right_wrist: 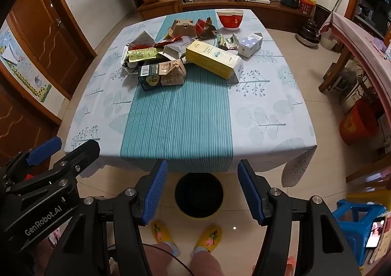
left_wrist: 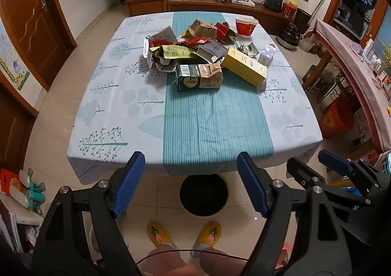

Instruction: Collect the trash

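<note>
A heap of trash (left_wrist: 195, 55) lies on the far half of the table (left_wrist: 117, 109): a dark green carton (left_wrist: 199, 77), a long yellow box (left_wrist: 244, 69), crumpled wrappers, brown cardboard and a small white box (left_wrist: 267, 53). The heap (right_wrist: 176, 55), green carton (right_wrist: 161, 75) and yellow box (right_wrist: 213, 58) show in the right wrist view too. A black round bin (left_wrist: 203, 194) (right_wrist: 199, 197) stands on the floor under the table's near edge. My left gripper (left_wrist: 191, 163) and right gripper (right_wrist: 202, 170) both hang open and empty above the bin, near that edge.
A red and white bowl (left_wrist: 246, 27) sits at the table's far right. A person's feet in yellow slippers (left_wrist: 185, 233) stand by the bin. A blue stool (right_wrist: 359, 222) and orange bucket (right_wrist: 358, 125) are at the right; a wooden cabinet (left_wrist: 220, 4) is beyond.
</note>
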A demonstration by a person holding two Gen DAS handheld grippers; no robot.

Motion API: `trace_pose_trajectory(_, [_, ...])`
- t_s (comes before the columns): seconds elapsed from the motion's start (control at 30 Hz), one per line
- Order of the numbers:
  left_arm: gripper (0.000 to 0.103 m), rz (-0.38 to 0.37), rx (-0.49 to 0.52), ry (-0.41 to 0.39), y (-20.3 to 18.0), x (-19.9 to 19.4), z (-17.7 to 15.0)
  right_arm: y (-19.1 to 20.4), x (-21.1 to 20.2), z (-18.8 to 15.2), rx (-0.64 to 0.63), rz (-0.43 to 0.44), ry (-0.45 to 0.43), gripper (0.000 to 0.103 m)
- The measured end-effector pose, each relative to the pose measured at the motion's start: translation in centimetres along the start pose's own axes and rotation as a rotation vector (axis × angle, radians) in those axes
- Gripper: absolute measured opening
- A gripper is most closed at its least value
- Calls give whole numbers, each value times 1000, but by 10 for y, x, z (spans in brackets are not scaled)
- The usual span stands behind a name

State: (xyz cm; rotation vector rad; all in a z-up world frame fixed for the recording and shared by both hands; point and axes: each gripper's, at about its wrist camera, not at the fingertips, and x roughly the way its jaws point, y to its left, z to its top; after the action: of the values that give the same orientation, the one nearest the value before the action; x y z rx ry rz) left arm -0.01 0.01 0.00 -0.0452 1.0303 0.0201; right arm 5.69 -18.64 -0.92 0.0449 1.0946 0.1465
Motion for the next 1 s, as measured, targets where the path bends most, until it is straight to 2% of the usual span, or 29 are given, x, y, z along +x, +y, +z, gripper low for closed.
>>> trace_pose_trajectory(1.0, [76,17,8,-13,1,0,13,3,5,12,-3,10,0,61])
